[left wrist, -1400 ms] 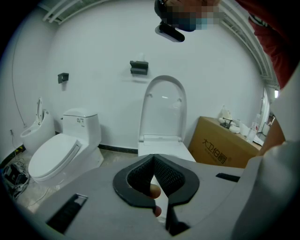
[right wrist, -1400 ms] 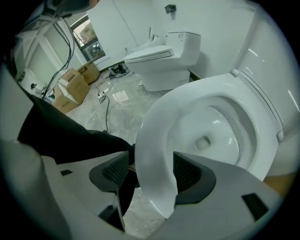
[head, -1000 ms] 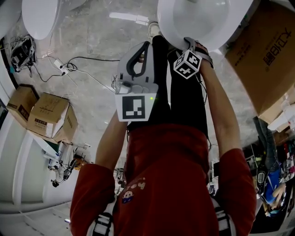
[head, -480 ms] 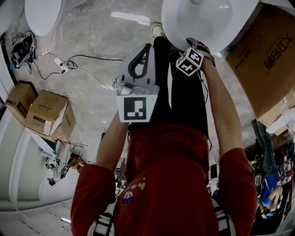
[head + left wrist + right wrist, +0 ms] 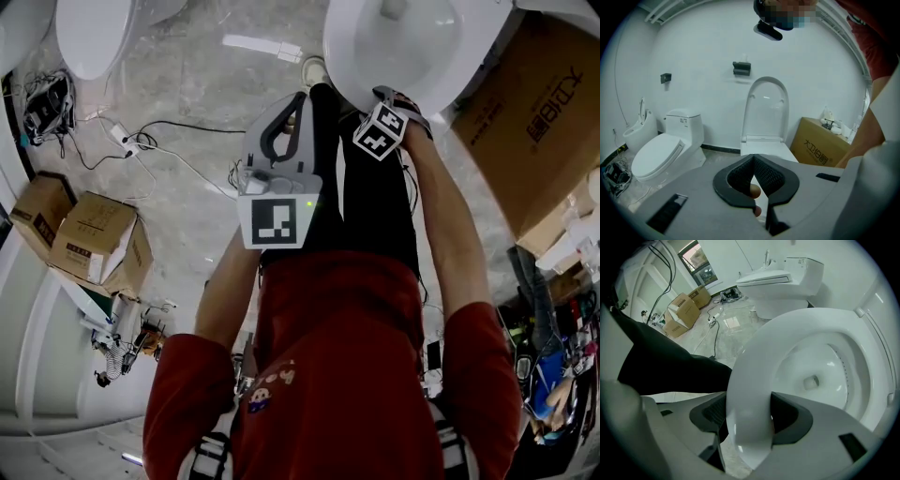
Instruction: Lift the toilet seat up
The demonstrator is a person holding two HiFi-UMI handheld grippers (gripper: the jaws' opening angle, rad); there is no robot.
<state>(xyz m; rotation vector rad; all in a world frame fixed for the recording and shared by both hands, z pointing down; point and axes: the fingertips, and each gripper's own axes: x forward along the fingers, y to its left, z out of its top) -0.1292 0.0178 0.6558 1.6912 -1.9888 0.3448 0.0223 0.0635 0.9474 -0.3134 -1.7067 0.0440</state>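
The right gripper (image 5: 749, 420) is clamping its two dark jaws on the front rim of the white toilet seat (image 5: 754, 357), one jaw pressing on either face of the rim. Through the ring the bowl (image 5: 820, 366) is showing at 3 o'clock in the right gripper view. In the head view the seat is lying at 1 o'clock, with the gripper's marker cube (image 5: 380, 129) sitting just under its near edge and the person's right arm (image 5: 450, 234) reaching up to it. The left gripper (image 5: 753, 159) is hovering apart from the toilet, at 8 o'clock from the right one in the head view, and its jaw tips are pressing together with nothing gripped between them. At 12 o'clock in the left gripper view, the toilet's lid (image 5: 765, 110) is standing upright against the wall. A second toilet (image 5: 661, 154) with its lid down is sitting at 9 o'clock there, and a brown cardboard box (image 5: 820, 147) is resting at 3 o'clock, just beside the first toilet. Two smaller boxes (image 5: 94, 239) are lying on the floor at 9 o'clock in the head view, with cables (image 5: 141, 131) trailing near them.
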